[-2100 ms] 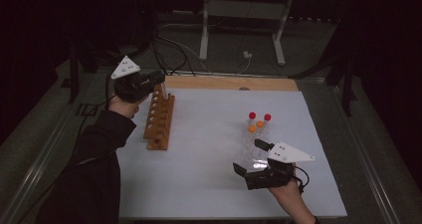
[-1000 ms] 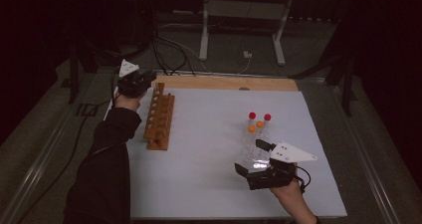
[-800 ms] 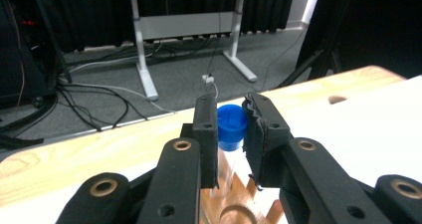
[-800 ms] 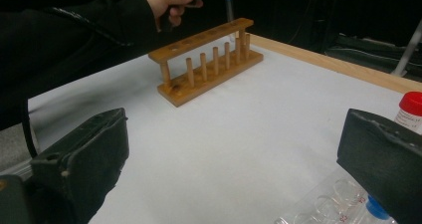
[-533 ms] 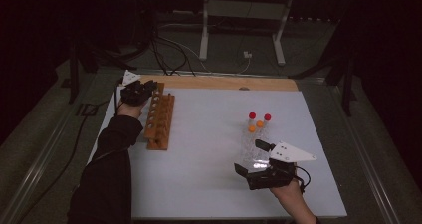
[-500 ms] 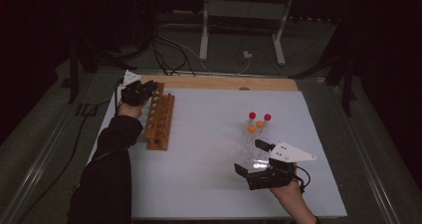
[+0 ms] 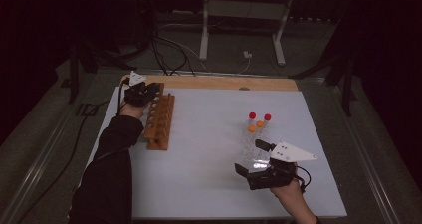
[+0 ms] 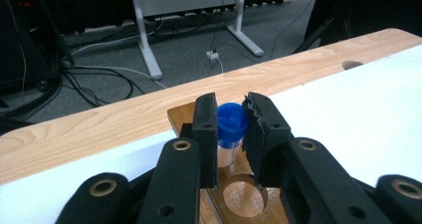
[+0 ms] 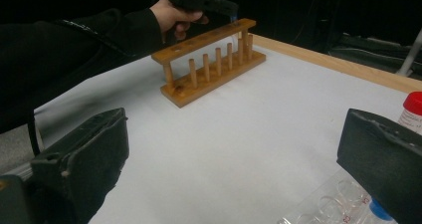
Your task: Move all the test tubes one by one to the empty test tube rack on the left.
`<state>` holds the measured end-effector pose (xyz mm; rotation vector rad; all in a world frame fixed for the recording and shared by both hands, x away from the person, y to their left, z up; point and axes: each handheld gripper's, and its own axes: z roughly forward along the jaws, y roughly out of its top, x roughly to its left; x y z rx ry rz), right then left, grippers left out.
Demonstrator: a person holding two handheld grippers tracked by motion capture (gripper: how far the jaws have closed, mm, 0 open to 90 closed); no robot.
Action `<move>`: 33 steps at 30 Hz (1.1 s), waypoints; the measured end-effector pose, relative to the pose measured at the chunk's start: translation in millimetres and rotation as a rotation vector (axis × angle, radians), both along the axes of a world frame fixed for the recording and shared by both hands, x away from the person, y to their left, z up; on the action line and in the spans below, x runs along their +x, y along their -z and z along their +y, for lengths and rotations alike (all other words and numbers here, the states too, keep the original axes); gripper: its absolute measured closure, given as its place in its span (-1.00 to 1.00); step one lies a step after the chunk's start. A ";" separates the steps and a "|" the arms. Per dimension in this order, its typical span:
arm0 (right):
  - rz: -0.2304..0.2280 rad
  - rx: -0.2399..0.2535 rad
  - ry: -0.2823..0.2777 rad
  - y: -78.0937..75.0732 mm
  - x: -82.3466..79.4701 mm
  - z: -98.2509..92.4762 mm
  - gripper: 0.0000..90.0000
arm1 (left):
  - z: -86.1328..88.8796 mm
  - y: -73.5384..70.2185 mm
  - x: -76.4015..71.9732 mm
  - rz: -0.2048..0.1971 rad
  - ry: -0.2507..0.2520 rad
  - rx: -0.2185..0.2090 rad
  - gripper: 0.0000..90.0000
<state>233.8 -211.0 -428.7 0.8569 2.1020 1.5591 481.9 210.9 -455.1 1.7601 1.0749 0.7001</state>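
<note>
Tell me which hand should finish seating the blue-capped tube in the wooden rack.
Left: the left gripper already clamps the blue-capped tube over the wooden rack. The right gripper sits open, far away.

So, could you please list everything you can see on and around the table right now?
Blue-capped tube: one, clear with blue cap, held between the left gripper's jaws above the far end of the rack.
Wooden rack: one, brown, left part of the table, holes on top.
Capped tubes: three, two red caps and one orange, right of centre.
Table: one, white top with wooden far edge.
Metal stand: one, grey, on the floor beyond the table.
Cables: several, black and white, on the floor.
Left gripper: one, black, shut on the tube.
Right gripper: one, black, open, near right.
</note>
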 end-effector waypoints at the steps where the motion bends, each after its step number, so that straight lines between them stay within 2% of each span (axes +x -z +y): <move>1: -0.001 0.001 -0.001 -0.4 0.0 -0.3 -1.00 | 0.7 -0.4 0.2 0.004 0.002 -0.003 0.71; 5: -0.009 0.003 0.011 -1.7 0.8 -1.9 -1.00 | 3.2 -1.2 -1.1 0.018 0.019 -0.019 0.63; 6: -0.021 0.015 0.004 -1.6 0.9 -3.2 -1.00 | 3.7 -1.8 -2.4 0.019 0.028 -0.024 0.54; 8: -0.006 0.017 0.011 -3.0 1.8 -5.3 -1.00 | 3.6 -5.6 -6.9 0.004 0.026 -0.011 0.37; 9: -0.008 0.018 0.018 -3.5 2.3 -6.4 -1.00 | 4.6 -8.4 -9.2 0.001 0.039 -0.022 0.26; 11: -0.006 0.017 0.026 -5.1 3.3 -10.0 -1.00 | 5.6 -15.5 -15.3 -0.013 0.046 -0.017 0.04; 12: -0.005 0.014 0.031 -6.0 3.8 -11.8 -1.00 | 6.9 -19.4 -18.9 -0.014 0.059 -0.039 -0.06; 17: -0.014 -0.021 0.076 -9.7 7.5 -21.2 -1.00 | 3.4 -35.7 -45.3 -0.030 0.128 -0.056 -0.63; 19: -0.020 -0.036 0.099 -9.8 8.8 -24.3 -1.00 | 1.0 -39.5 -58.7 -0.039 0.171 -0.075 -0.70; 21: -0.011 -0.044 0.121 -9.9 10.4 -26.8 -1.00 | -1.7 -42.5 -72.6 -0.045 0.226 -0.092 -0.86; 24: 0.002 -0.035 0.132 -7.4 11.9 -31.2 -1.00 | -6.3 -44.8 -93.7 -0.051 0.301 -0.113 -0.95; 27: 0.021 -0.056 0.150 -2.3 12.6 -33.6 -1.00 | -12.3 -43.3 -114.9 -0.053 0.363 -0.111 -0.95; 28: 0.025 -0.069 0.156 0.0 13.3 -34.1 -1.00 | -14.2 -42.2 -122.2 -0.058 0.369 -0.109 -0.95; 29: 0.027 -0.082 0.163 2.5 14.3 -34.8 -1.00 | -15.9 -40.6 -128.8 -0.055 0.387 -0.120 -0.95; 32: 0.065 -0.100 0.175 10.6 19.6 -38.3 -1.00 | -22.2 -33.6 -148.5 -0.048 0.440 -0.115 -0.95; 33: 0.073 -0.109 0.184 13.2 20.9 -39.7 -0.91 | -24.2 -30.7 -154.3 -0.044 0.459 -0.112 -0.95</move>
